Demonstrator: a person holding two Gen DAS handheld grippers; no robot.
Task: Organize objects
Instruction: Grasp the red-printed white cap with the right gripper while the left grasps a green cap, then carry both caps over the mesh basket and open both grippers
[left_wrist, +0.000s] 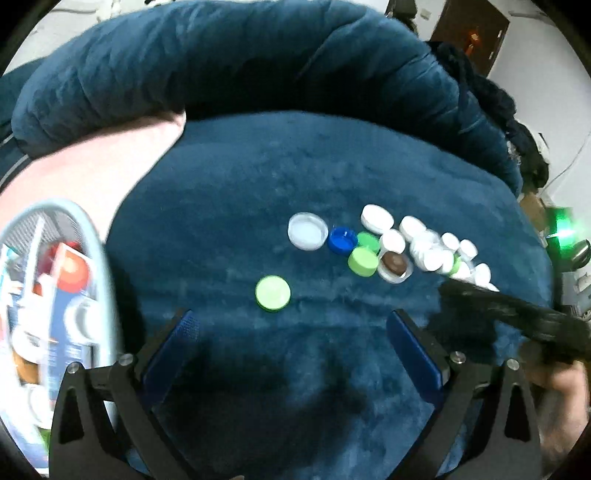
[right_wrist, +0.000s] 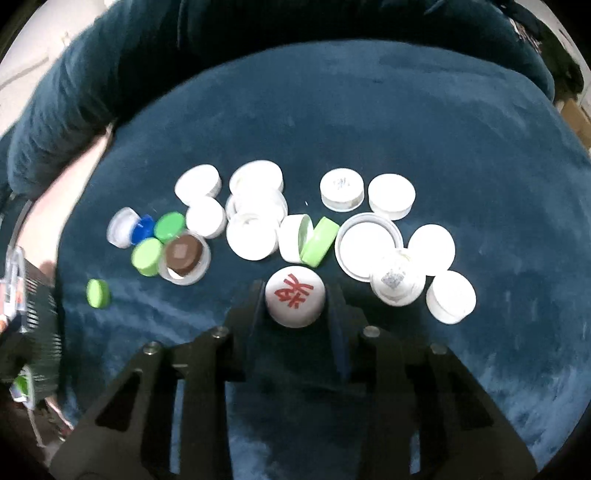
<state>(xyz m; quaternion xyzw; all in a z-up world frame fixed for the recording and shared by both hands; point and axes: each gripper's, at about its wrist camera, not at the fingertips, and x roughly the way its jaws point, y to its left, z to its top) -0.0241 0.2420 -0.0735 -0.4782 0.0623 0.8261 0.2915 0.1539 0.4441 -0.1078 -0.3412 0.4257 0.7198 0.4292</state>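
Right claw (right_wrist: 295, 301) closed snugly on white cap with red characters (right_wrist: 294, 298), at the near edge of the cap cluster (right_wrist: 258, 221) on the plush blue cushion (right_wrist: 406, 110). Left claw (left_wrist: 291, 328) spread wide, holding nothing, poised just short of the lone green cap (left_wrist: 272, 292), apart from the cluster.

Best to lift straight up before moving sideways, to avoid nudging the tilted green cap (right_wrist: 319, 242) and the white lid (right_wrist: 369, 245) just beyond. Probably bound for the grey basket (left_wrist: 92, 236) at the left, though that is a guess.

Caps: hard, smooth plastic discs, shallow, mostly white, some green, 1 blue (right_wrist: 144, 227), 1 brown-centred (right_wrist: 183, 254). Cushion soft and velvety, likely yielding under pressure.
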